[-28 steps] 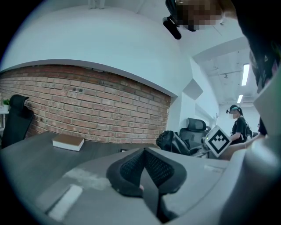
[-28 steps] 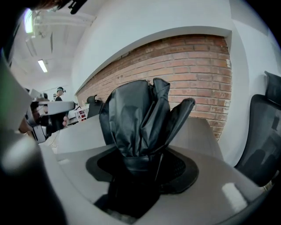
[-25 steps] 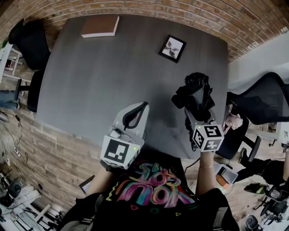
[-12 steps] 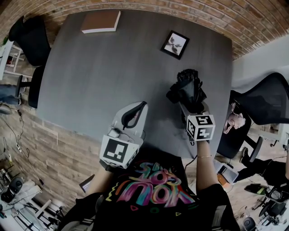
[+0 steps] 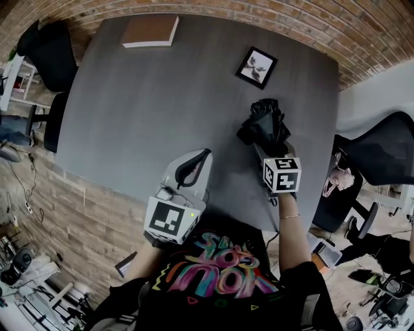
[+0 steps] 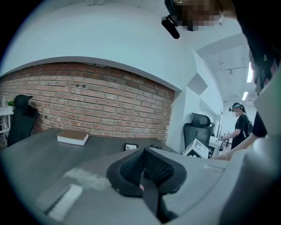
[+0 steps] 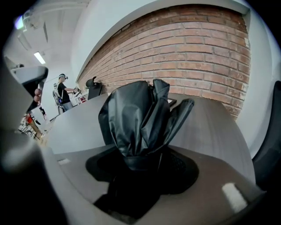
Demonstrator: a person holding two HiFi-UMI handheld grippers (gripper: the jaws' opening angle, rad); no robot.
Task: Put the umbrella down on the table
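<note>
My right gripper [image 5: 266,147] is clamped on the folded black fabric umbrella [image 5: 262,123]. The umbrella juts from the jaws toward 12 o'clock, long axis in line with the gripper, over the grey table [image 5: 155,97], 3 o'clock side. Contact unclear. Left gripper [image 5: 189,169] at the umbrella's 8 o'clock, jaws together, empty.

A brown hardcover book with white page edges [image 5: 150,31] lies flat at the far left, close to the red brick wall [image 5: 272,14]. A small black-framed picture [image 5: 256,67] lies to the right of the book, well apart from it and turned at an angle to it. One black office chair [image 5: 46,55] stands at the left side. A second black office chair with a mesh back [image 5: 381,155] stands at the right side. In the left gripper view, a person in dark clothing [image 6: 240,127] stands in the background at the far right, below ceiling strip lights [image 6: 250,72].
</note>
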